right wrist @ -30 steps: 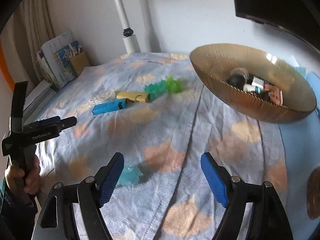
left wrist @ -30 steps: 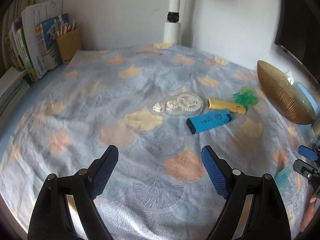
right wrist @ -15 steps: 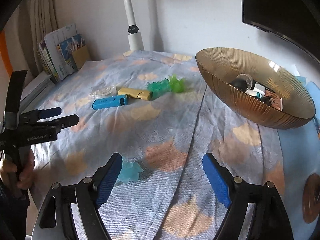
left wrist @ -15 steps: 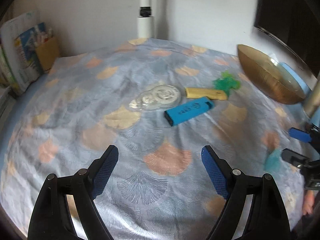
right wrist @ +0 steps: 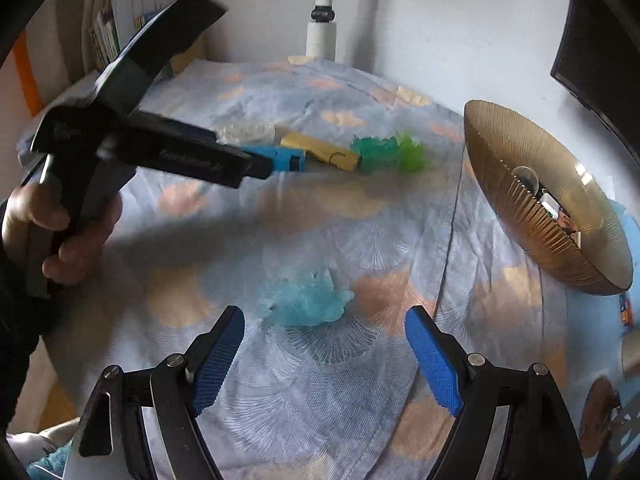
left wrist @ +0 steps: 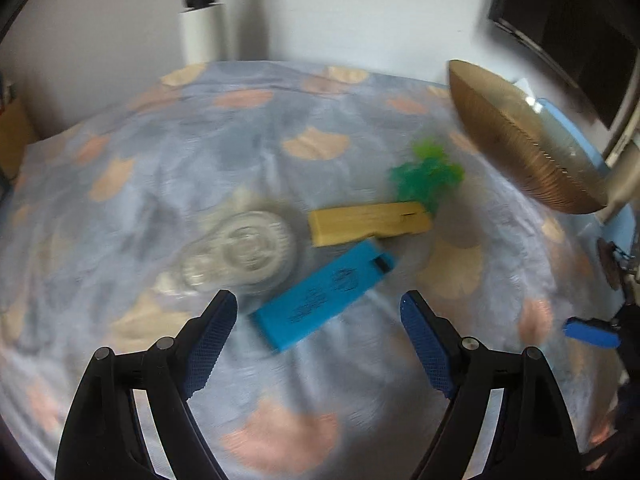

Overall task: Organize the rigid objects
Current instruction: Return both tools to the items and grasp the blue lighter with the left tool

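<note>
Left wrist view: the blue block [left wrist: 326, 296] now lies just ahead of the left gripper [left wrist: 318, 316], between the lines of its two fingers; half a second ago it sat well forward on the table [left wrist: 120, 140]. The picture is blurred. The jaws stand wide apart and hold nothing; neither pad touches the block. The block lies at a slant, its far end just beside the yellow block [left wrist: 370, 222]. A clear round case [left wrist: 240, 256] lies to its left, near the left finger. A green spiky toy [left wrist: 426, 174] sits at the yellow block's far end. The brown bowl [left wrist: 520, 152] stands at the right, apart from these items.

Right wrist view: the right gripper [right wrist: 324, 344] is also wide open and empty. A pale blue spiky toy [right wrist: 306, 300] lies just ahead of it, between the lines of its fingers and untouched; earlier it sat beside the left finger. The left gripper [right wrist: 262, 166] reaches in from the left, its tip at the blue block [right wrist: 284, 158]. The bowl [right wrist: 532, 200] holds several small items. Open patterned cloth lies between the pale blue toy and the bowl, and between the toy and the far row of items.
</note>
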